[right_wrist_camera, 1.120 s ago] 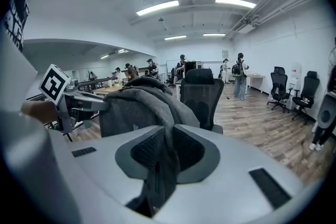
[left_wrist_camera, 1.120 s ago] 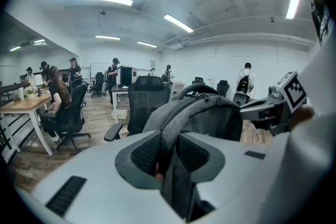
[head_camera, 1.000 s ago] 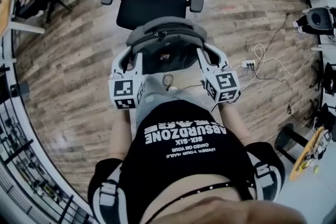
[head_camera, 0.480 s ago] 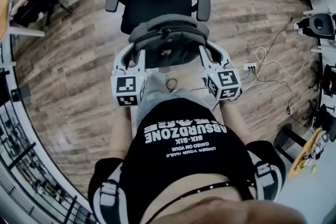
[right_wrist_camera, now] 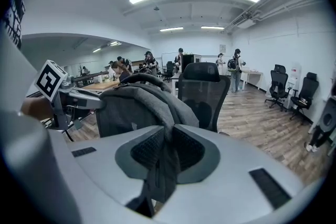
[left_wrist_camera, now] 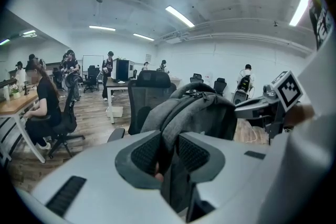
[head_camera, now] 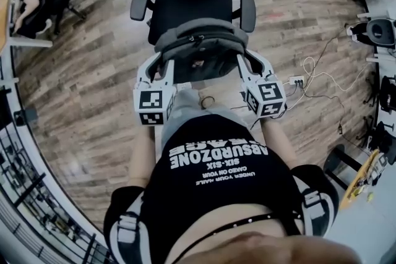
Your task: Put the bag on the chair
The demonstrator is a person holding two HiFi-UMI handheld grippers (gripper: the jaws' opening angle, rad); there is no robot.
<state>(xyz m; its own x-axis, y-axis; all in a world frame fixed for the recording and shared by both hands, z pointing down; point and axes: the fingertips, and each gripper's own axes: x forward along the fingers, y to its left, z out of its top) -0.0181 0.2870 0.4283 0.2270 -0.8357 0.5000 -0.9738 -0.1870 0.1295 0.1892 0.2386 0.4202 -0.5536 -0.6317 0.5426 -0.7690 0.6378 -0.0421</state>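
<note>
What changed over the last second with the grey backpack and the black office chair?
The grey fabric backpack, carried between both grippers, moved forward, closer to the black mesh office chair. Nothing was taken hold of or let go. The jaws of the left gripper and the right gripper stay clamped on the backpack's sides.

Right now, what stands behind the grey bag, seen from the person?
A black office chair stands behind the bag: backrest, both armrests and most of the seat show. The bag covers the seat's front edge, so contact cannot be judged.
</note>
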